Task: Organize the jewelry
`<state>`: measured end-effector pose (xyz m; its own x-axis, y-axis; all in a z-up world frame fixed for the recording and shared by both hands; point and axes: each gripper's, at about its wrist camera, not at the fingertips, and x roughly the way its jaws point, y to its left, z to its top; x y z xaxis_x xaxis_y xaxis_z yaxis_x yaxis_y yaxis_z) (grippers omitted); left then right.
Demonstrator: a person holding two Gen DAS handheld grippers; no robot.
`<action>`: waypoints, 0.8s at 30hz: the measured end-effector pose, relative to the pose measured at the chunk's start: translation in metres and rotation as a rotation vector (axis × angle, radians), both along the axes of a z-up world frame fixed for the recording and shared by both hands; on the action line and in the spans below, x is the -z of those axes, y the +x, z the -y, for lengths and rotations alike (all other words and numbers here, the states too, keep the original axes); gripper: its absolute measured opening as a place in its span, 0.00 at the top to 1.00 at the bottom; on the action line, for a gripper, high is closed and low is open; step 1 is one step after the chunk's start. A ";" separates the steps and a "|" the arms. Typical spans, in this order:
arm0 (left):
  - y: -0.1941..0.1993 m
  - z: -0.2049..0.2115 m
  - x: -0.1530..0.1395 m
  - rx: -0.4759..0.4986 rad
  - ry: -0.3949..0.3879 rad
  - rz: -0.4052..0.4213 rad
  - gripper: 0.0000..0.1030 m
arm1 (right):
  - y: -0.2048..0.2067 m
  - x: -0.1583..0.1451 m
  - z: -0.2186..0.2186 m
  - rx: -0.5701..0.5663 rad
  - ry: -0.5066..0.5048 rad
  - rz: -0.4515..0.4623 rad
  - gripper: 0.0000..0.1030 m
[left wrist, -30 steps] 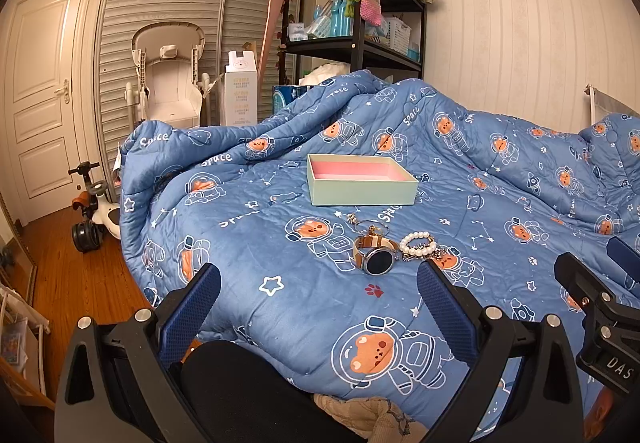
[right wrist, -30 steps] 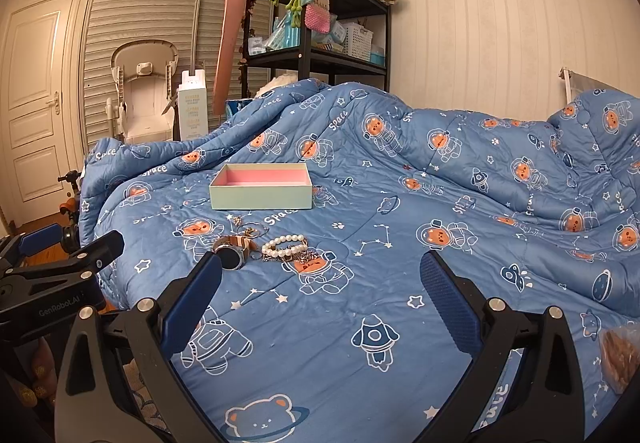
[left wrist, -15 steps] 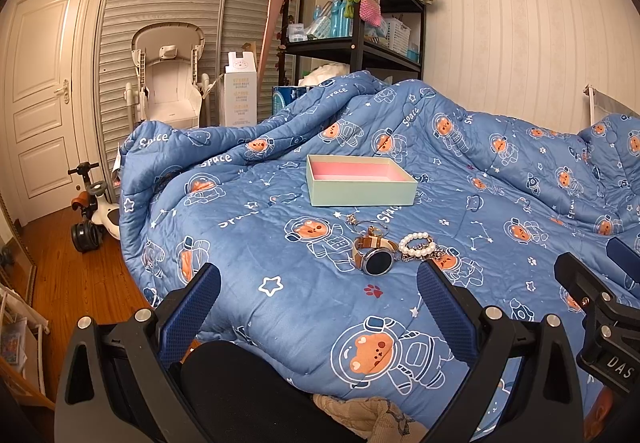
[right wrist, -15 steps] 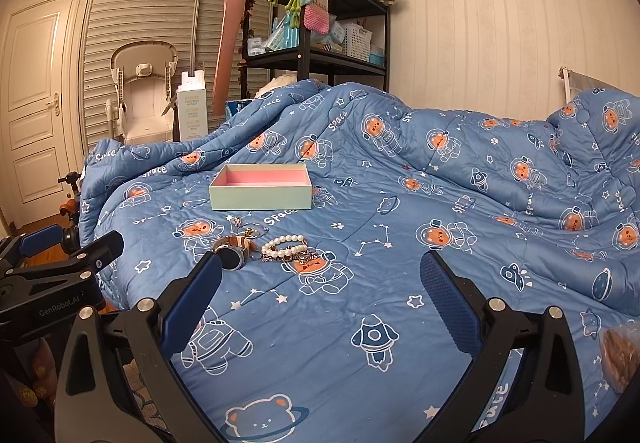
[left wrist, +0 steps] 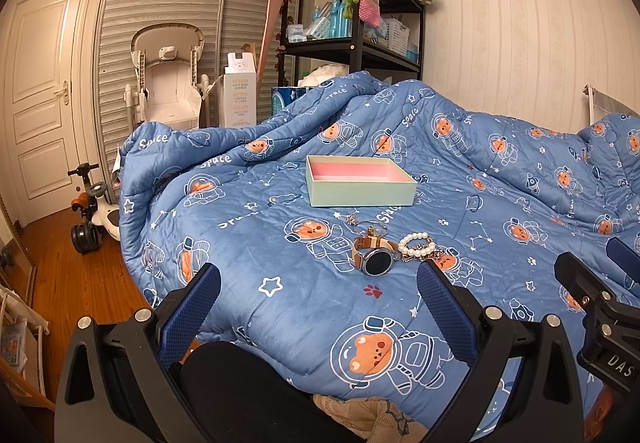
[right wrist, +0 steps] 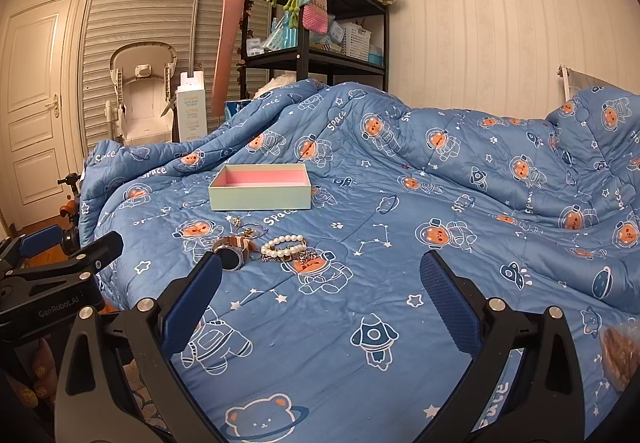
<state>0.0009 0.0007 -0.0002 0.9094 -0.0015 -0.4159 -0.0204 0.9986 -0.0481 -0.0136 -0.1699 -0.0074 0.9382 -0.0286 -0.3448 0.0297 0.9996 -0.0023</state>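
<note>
A mint box with a pink inside (left wrist: 360, 181) (right wrist: 260, 187) sits open on the blue quilt. In front of it lie a watch with a brown strap (left wrist: 377, 258) (right wrist: 232, 253), a pearl bracelet (left wrist: 416, 245) (right wrist: 284, 245), a thin gold bangle (left wrist: 370, 229) (right wrist: 252, 230) and a small ring or charm (left wrist: 351, 218). My left gripper (left wrist: 318, 299) is open and empty, low at the bed's near edge, short of the watch. My right gripper (right wrist: 320, 291) is open and empty, to the right of the jewelry.
The quilt (right wrist: 400, 203) bunches up into folds behind the box. A black shelf unit (left wrist: 360, 23) stands at the bed's far side. A white baby chair (left wrist: 168, 83), a ride-on toy (left wrist: 90, 211) and wood floor are at the left.
</note>
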 end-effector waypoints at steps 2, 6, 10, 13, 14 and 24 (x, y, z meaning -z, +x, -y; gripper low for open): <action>0.000 0.000 0.000 0.000 0.000 0.000 0.06 | 0.000 0.000 0.000 0.000 0.000 0.000 0.05; 0.000 0.000 0.000 0.001 0.000 0.001 0.06 | 0.000 0.000 0.000 0.000 0.001 0.000 0.05; 0.000 0.000 0.000 0.000 0.000 0.000 0.06 | 0.000 0.000 0.000 0.000 0.001 0.000 0.05; 0.000 0.000 0.000 0.000 0.000 -0.001 0.06 | 0.000 0.000 0.000 0.000 0.002 -0.001 0.05; 0.000 0.000 0.000 0.000 0.000 -0.002 0.06 | 0.000 0.000 0.000 0.000 0.001 0.000 0.05; 0.024 -0.008 0.012 0.075 -0.015 -0.084 0.06 | 0.026 0.011 0.018 -0.044 0.098 -0.124 0.05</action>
<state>0.0246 0.0092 -0.0124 0.8683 -0.0748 -0.4904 0.0493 0.9967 -0.0647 0.0123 -0.1882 -0.0185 0.8878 0.0506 -0.4575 -0.0081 0.9955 0.0944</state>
